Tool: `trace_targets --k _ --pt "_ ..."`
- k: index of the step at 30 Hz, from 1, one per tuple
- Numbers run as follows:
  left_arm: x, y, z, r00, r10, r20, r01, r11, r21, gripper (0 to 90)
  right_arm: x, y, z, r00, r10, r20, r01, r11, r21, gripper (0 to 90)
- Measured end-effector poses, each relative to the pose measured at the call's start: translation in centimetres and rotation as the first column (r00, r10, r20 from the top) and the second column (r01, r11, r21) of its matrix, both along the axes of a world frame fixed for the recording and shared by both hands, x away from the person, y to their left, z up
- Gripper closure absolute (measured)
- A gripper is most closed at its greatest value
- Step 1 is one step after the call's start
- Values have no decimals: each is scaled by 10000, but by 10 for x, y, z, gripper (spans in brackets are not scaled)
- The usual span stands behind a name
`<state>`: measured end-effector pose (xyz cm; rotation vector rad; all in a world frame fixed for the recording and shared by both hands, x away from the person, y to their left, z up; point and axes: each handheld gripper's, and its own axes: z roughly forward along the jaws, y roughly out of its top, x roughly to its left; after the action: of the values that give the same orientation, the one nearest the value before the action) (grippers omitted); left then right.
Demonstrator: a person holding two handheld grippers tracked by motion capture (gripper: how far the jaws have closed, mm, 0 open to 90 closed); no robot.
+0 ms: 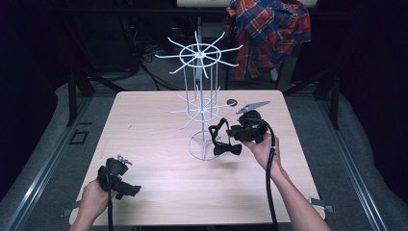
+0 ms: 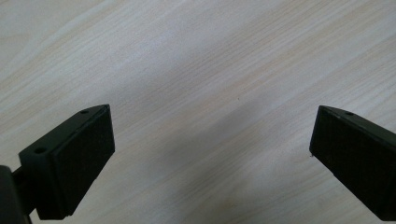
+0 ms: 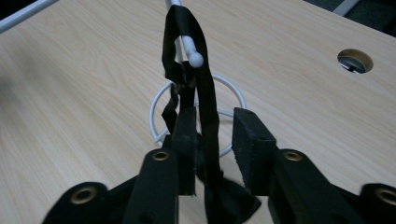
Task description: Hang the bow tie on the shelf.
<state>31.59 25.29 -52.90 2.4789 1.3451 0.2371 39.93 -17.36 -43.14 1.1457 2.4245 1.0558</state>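
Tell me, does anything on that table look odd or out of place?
Nothing is spilled or broken. The one oddity is a black bow tie whose strap is looped over a prong of the white wire rack, so the bow dangles low near the rack's base ring, between the jaws of the right gripper.

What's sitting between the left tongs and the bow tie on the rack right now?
Bare tabletop, by the high view: nothing lies between the left tongs and the bow tie hanging from the white wire rack. The left gripper view shows open jaws over plain wood.

A pale wooden table (image 1: 159, 159) bears a white wire rack (image 1: 199, 103).
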Motion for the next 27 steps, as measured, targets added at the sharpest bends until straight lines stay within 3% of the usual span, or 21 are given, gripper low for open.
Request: trace_targets --k 12,15,19,27 --pt "0 -1 0 10000 -4 19 4 10000 -4 0 -15 -10 8 9996 232 -156 -231 9997 23 450" --pt "0 -1 0 10000 -3 -6 3 10000 -2 0 -20 -12 10 9982 385 -452 -399 9987 -320 324" --pt "0 0 1 10000 -8 -3 8 10000 1 0 -26 -16 10 9967 507 -635 -537 9975 -458 225" --pt "0 -1 1 10000 -11 -5 11 10000 -3 0 -40 -24 10 9937 708 -871 -780 9935 -825 145"
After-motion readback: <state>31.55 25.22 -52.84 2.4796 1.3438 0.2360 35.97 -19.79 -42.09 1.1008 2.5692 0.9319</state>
